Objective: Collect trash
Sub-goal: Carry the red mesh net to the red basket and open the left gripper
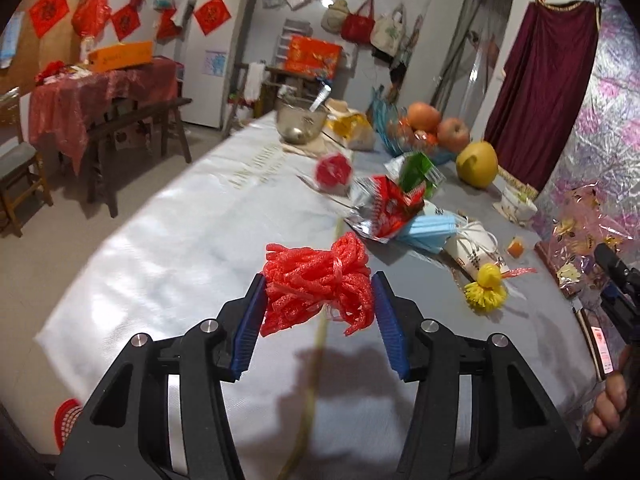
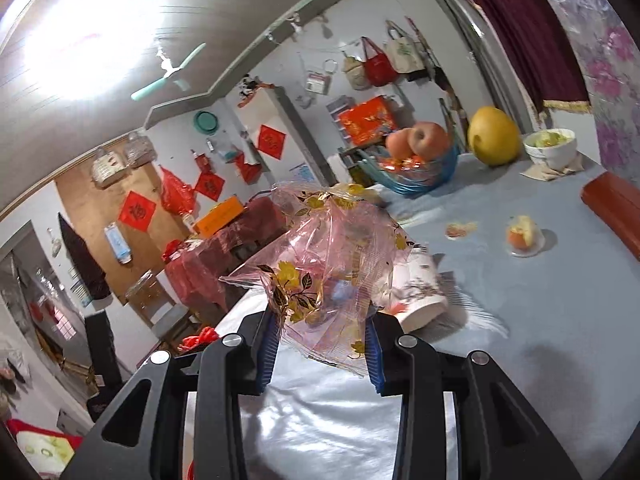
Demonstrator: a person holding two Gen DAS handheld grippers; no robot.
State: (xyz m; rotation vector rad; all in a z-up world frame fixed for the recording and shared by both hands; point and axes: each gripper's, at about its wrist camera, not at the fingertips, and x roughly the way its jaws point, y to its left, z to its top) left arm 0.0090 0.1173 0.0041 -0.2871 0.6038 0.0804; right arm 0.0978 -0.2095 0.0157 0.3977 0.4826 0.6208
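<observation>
My left gripper (image 1: pixel 318 292) is shut on a bundle of red foam fruit netting (image 1: pixel 316 276), held above the grey tablecloth (image 1: pixel 180 240); a yellowish strand hangs from it. Beyond lie red and green snack wrappers (image 1: pixel 384 208), a blue face mask (image 1: pixel 428 232), a paper cup (image 1: pixel 476 250) and a yellow foam net (image 1: pixel 486 286). My right gripper (image 2: pixel 322 332) is shut on a pink see-through plastic bag with yellow flowers (image 2: pixel 328 256), raised off the table. The paper cup (image 2: pixel 420 300) lies on its side just behind the bag. A piece of orange peel (image 2: pixel 522 234) sits further right.
A blue fruit bowl with apples (image 2: pixel 416 176), a yellow pomelo (image 2: pixel 494 136) and a white bowl (image 2: pixel 552 148) stand at the table's far end. A steel bowl (image 1: pixel 300 122) is at the back, with a red box (image 2: pixel 616 208) at the right edge. A hand (image 1: pixel 608 404) shows at right.
</observation>
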